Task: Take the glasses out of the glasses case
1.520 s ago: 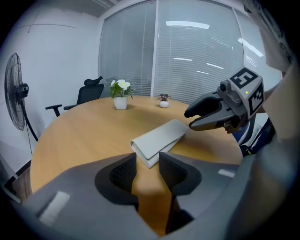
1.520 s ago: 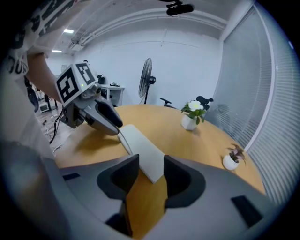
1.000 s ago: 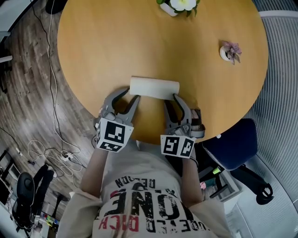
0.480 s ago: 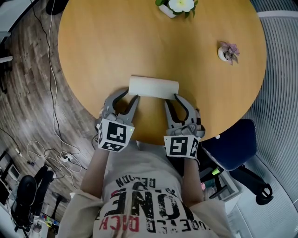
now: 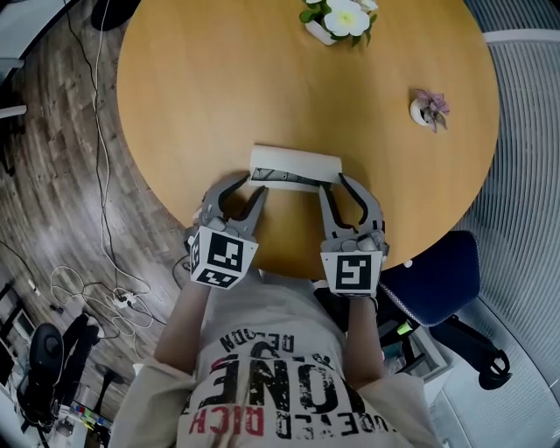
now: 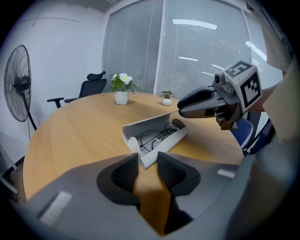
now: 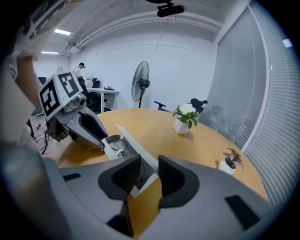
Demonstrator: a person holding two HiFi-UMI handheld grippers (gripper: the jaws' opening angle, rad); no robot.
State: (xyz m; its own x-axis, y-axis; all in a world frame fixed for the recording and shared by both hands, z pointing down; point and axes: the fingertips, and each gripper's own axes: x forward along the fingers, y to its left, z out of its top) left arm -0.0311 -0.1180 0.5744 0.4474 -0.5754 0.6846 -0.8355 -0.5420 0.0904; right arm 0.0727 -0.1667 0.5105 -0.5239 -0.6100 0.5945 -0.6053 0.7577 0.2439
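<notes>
The left gripper is resting at the left end of the glasses case. Its jaws are standing spread, and the near left corner of the case is sitting between their tips. The case is lying open on the round wooden surface, close to the person's edge, with its lid standing up on the far side. The glasses are lying inside it. At the right end of the case, the right gripper is holding its jaws apart. They have just been closing a little, and the right corner of the case is showing between them. Far beyond the case, a white flower pot is standing. Beyond the case to the right, a small plant is standing.
</notes>
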